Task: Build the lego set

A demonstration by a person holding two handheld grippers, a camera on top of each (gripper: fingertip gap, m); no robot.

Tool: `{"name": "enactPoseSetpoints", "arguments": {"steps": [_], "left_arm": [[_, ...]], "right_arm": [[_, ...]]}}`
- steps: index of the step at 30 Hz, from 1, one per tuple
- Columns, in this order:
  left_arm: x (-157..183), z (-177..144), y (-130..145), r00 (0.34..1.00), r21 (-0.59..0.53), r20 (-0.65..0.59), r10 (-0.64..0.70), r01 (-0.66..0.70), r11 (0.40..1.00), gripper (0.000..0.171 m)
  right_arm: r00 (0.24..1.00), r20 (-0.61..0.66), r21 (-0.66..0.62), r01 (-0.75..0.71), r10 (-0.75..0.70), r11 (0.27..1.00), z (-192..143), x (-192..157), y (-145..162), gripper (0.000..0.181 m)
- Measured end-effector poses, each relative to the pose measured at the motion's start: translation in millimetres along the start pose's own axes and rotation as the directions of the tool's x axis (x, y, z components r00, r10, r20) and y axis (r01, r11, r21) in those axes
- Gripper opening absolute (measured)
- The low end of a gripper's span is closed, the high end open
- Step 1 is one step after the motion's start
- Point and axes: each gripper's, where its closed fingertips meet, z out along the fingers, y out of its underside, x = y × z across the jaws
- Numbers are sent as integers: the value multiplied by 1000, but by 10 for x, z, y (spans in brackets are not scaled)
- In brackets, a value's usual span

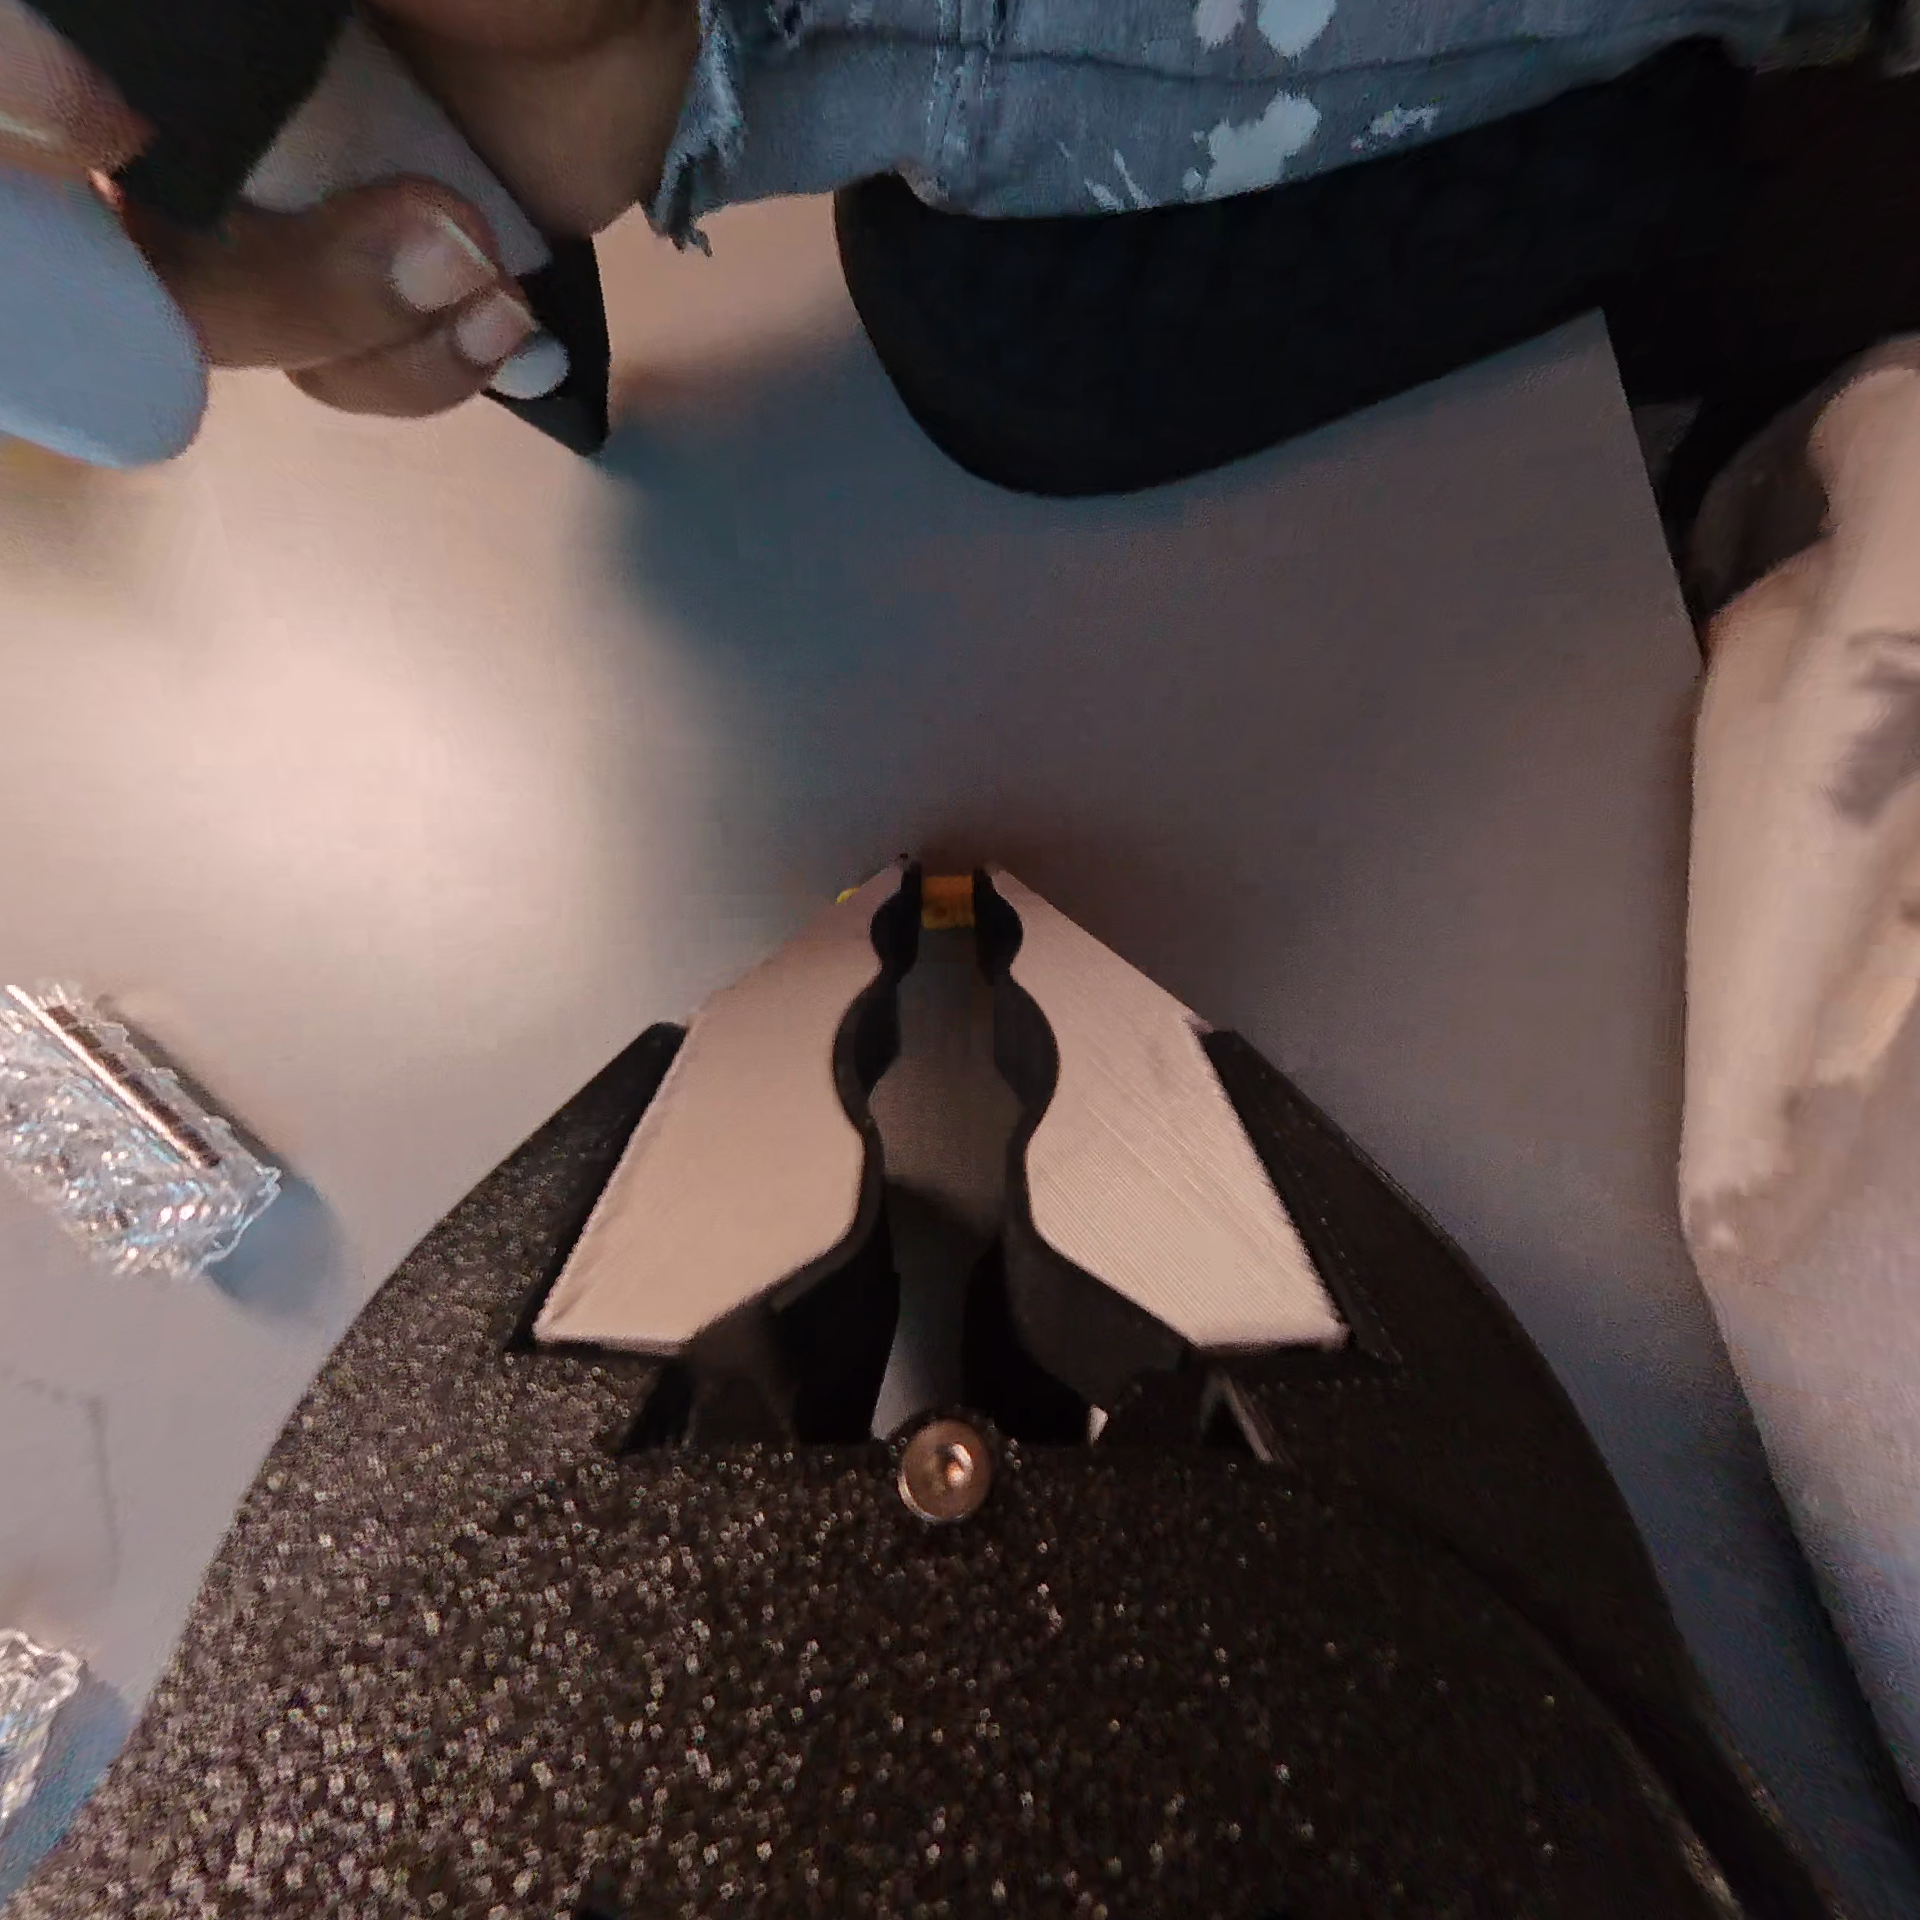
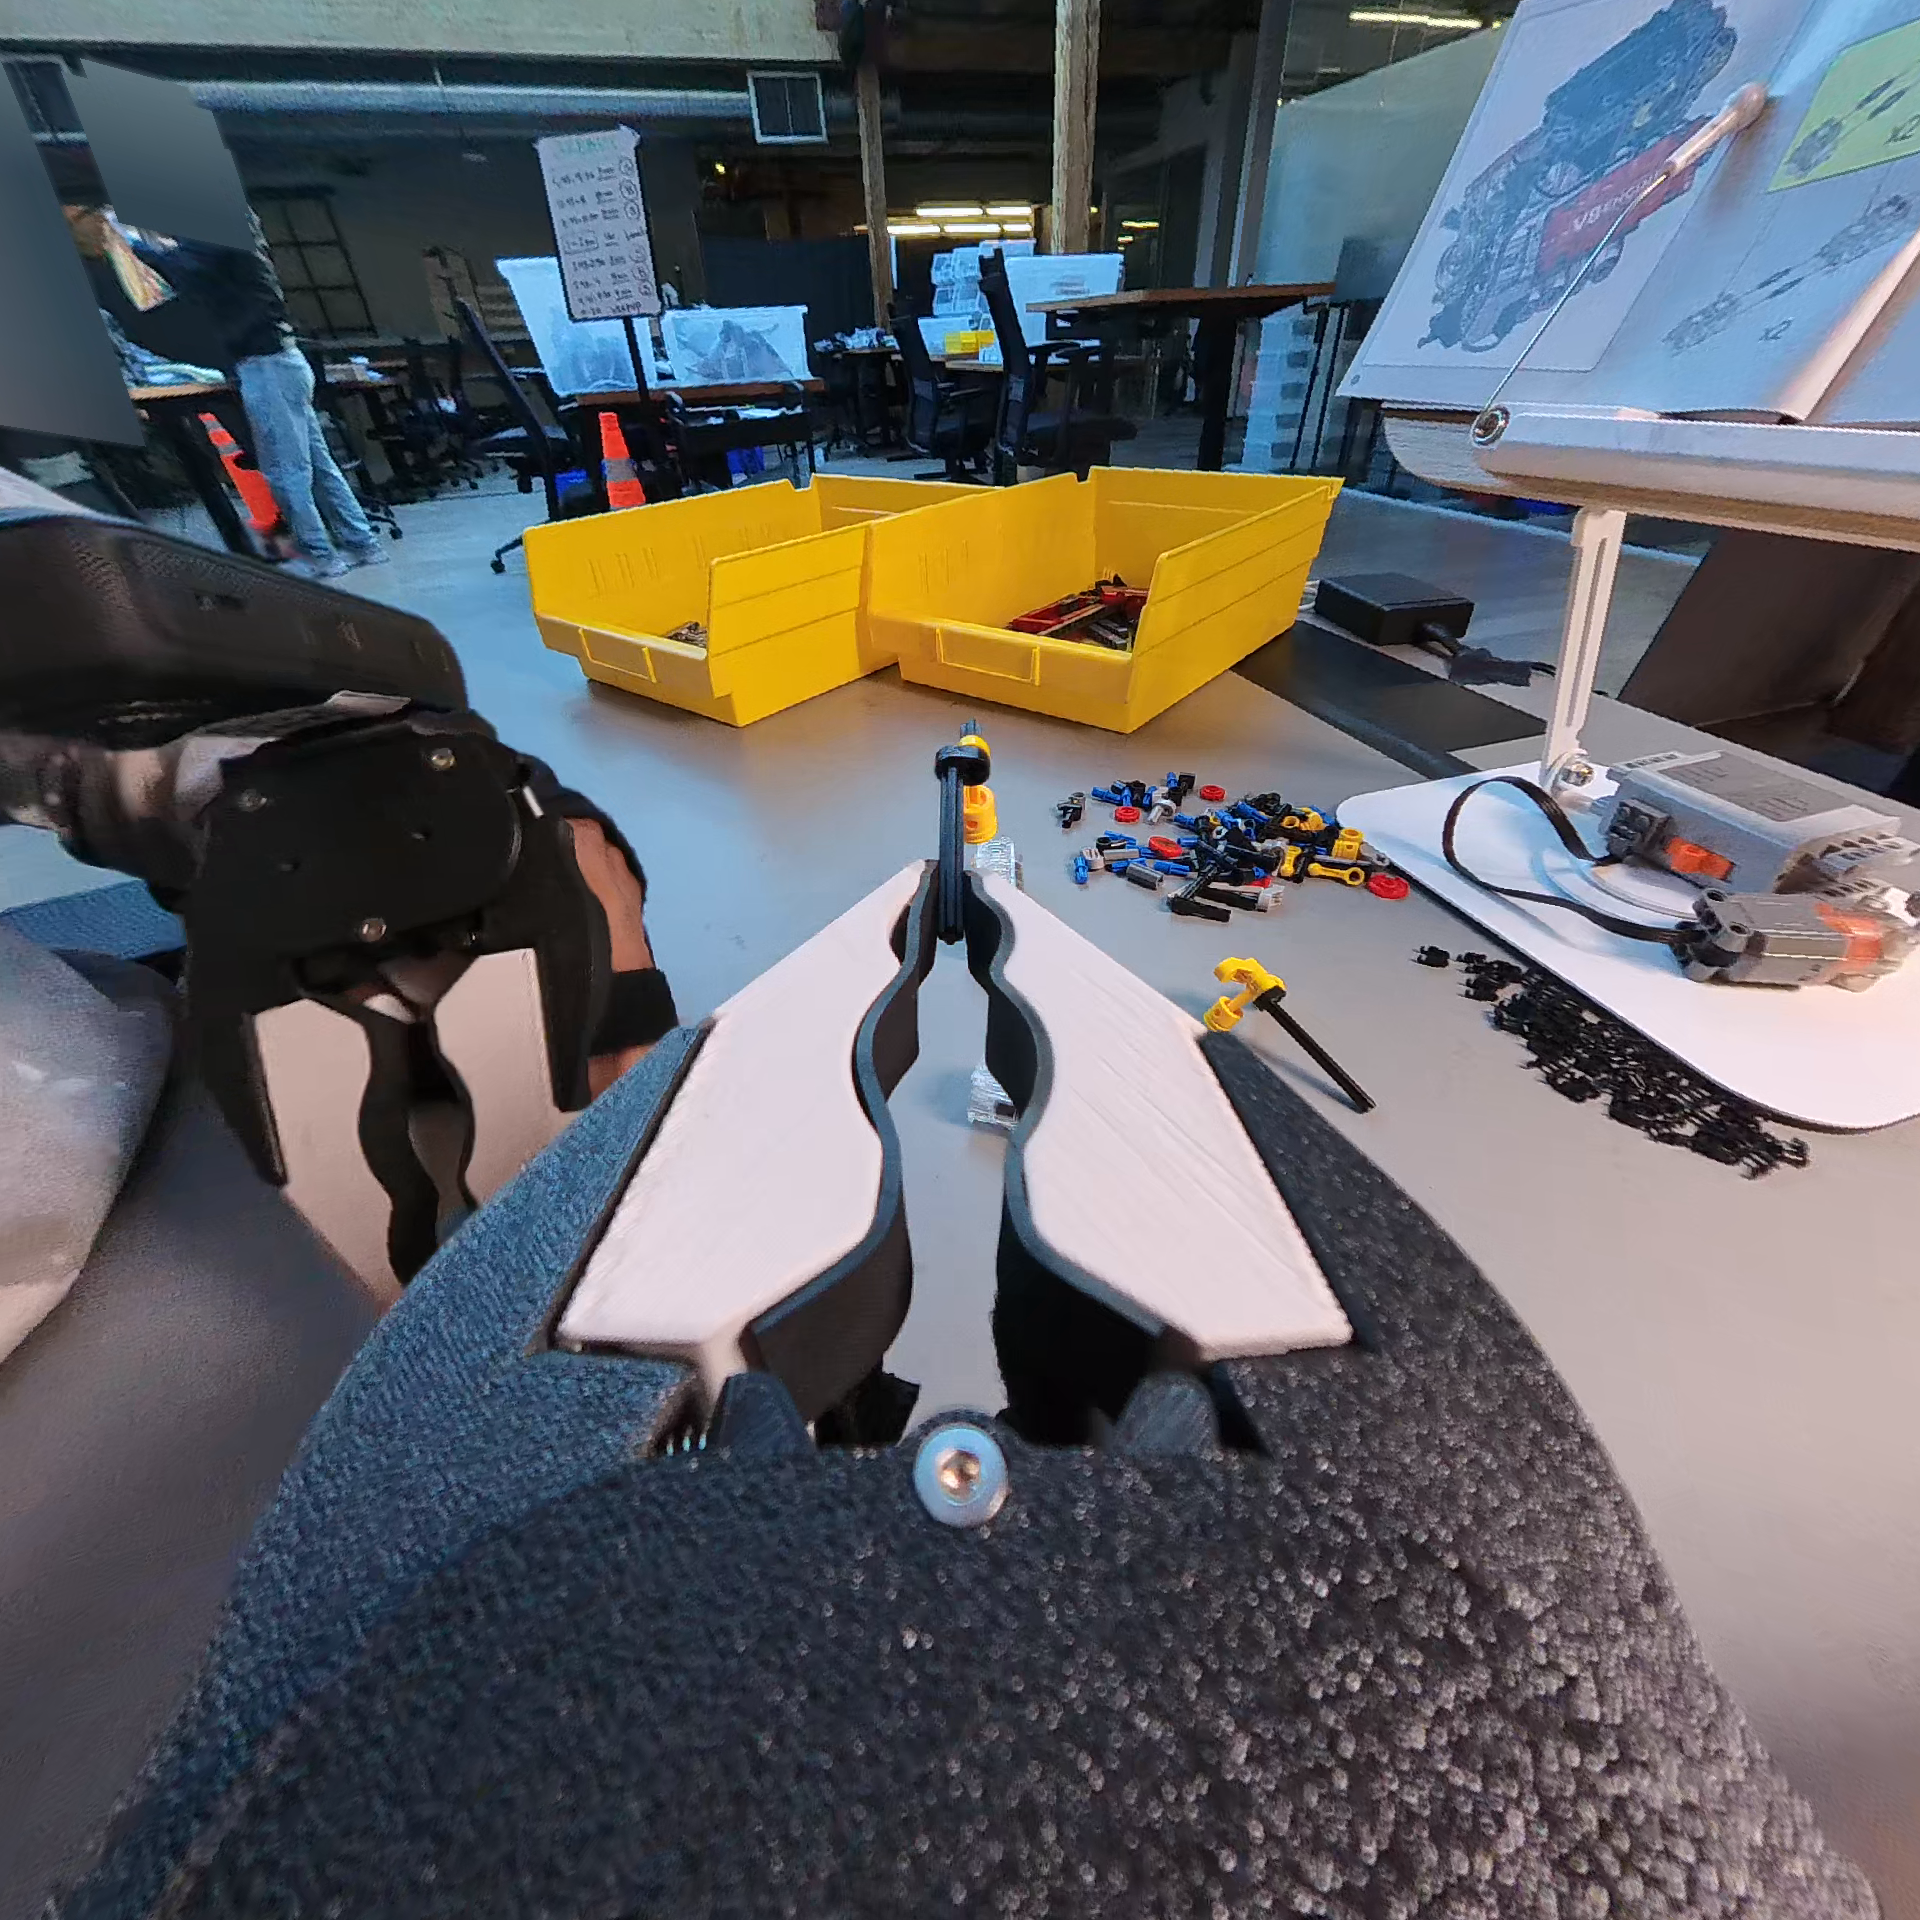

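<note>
My left gripper point(image 1: 948, 875) points down at the grey table point(image 1: 1247, 675) and is shut on a small yellow piece point(image 1: 948, 902) at its fingertips. My right gripper point(image 2: 948, 885) is shut on a thin black axle point(image 2: 950, 831) that stands upright. The axle carries a yellow connector point(image 2: 975, 812) near its top. The left gripper also shows in the right wrist view point(image 2: 416, 1236), low at the left, fingers down. A second black axle with yellow connectors point(image 2: 1283, 1023) lies on the table to the right of my right gripper.
Two yellow bins point(image 2: 1039, 665) stand at the back. A pile of small coloured parts point(image 2: 1226, 842), a heap of black pins point(image 2: 1621, 1070) and grey motors point(image 2: 1766, 831) on a white stand base lie to the right. Clear bags point(image 1: 114, 1132) lie at the left. The person's hand point(image 1: 364, 301) is at the upper left.
</note>
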Motion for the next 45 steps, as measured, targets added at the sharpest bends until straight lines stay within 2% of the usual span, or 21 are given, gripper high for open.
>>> {"name": "enactPoseSetpoints", "arguments": {"steps": [4,11,15,19,30,37,42,45], "left_arm": [[57,-330,289,994,-10,-75,79,-80,997,10],[16,-787,532,985,36,-165,-44,50,998,11],[-78,-912,627,985,22,-148,-86,90,996,11],[-157,-924,749,984,-29,-118,-132,130,991,12],[-156,-790,729,980,-97,-67,-186,179,979,13],[-323,-947,809,981,-94,7,-194,193,977,13],[-221,-1005,792,962,-83,-72,-262,256,963,13],[-143,-916,813,963,-123,-88,-255,243,962,13]], "right_arm": [[1000,5,11,-11,11,1000,-1,-2,-13,4],[1000,9,10,-5,5,1000,17,-29,-12,4],[1000,12,14,-9,9,1000,20,-33,-17,4],[1000,17,11,-8,8,1000,26,-45,-12,4],[1000,16,17,-22,22,1000,21,-29,-16,4],[999,13,26,-34,34,999,12,-11,-25,4],[999,14,25,-34,34,999,13,-13,-24,4],[999,13,25,-36,35,999,13,-11,-23,4]]}}
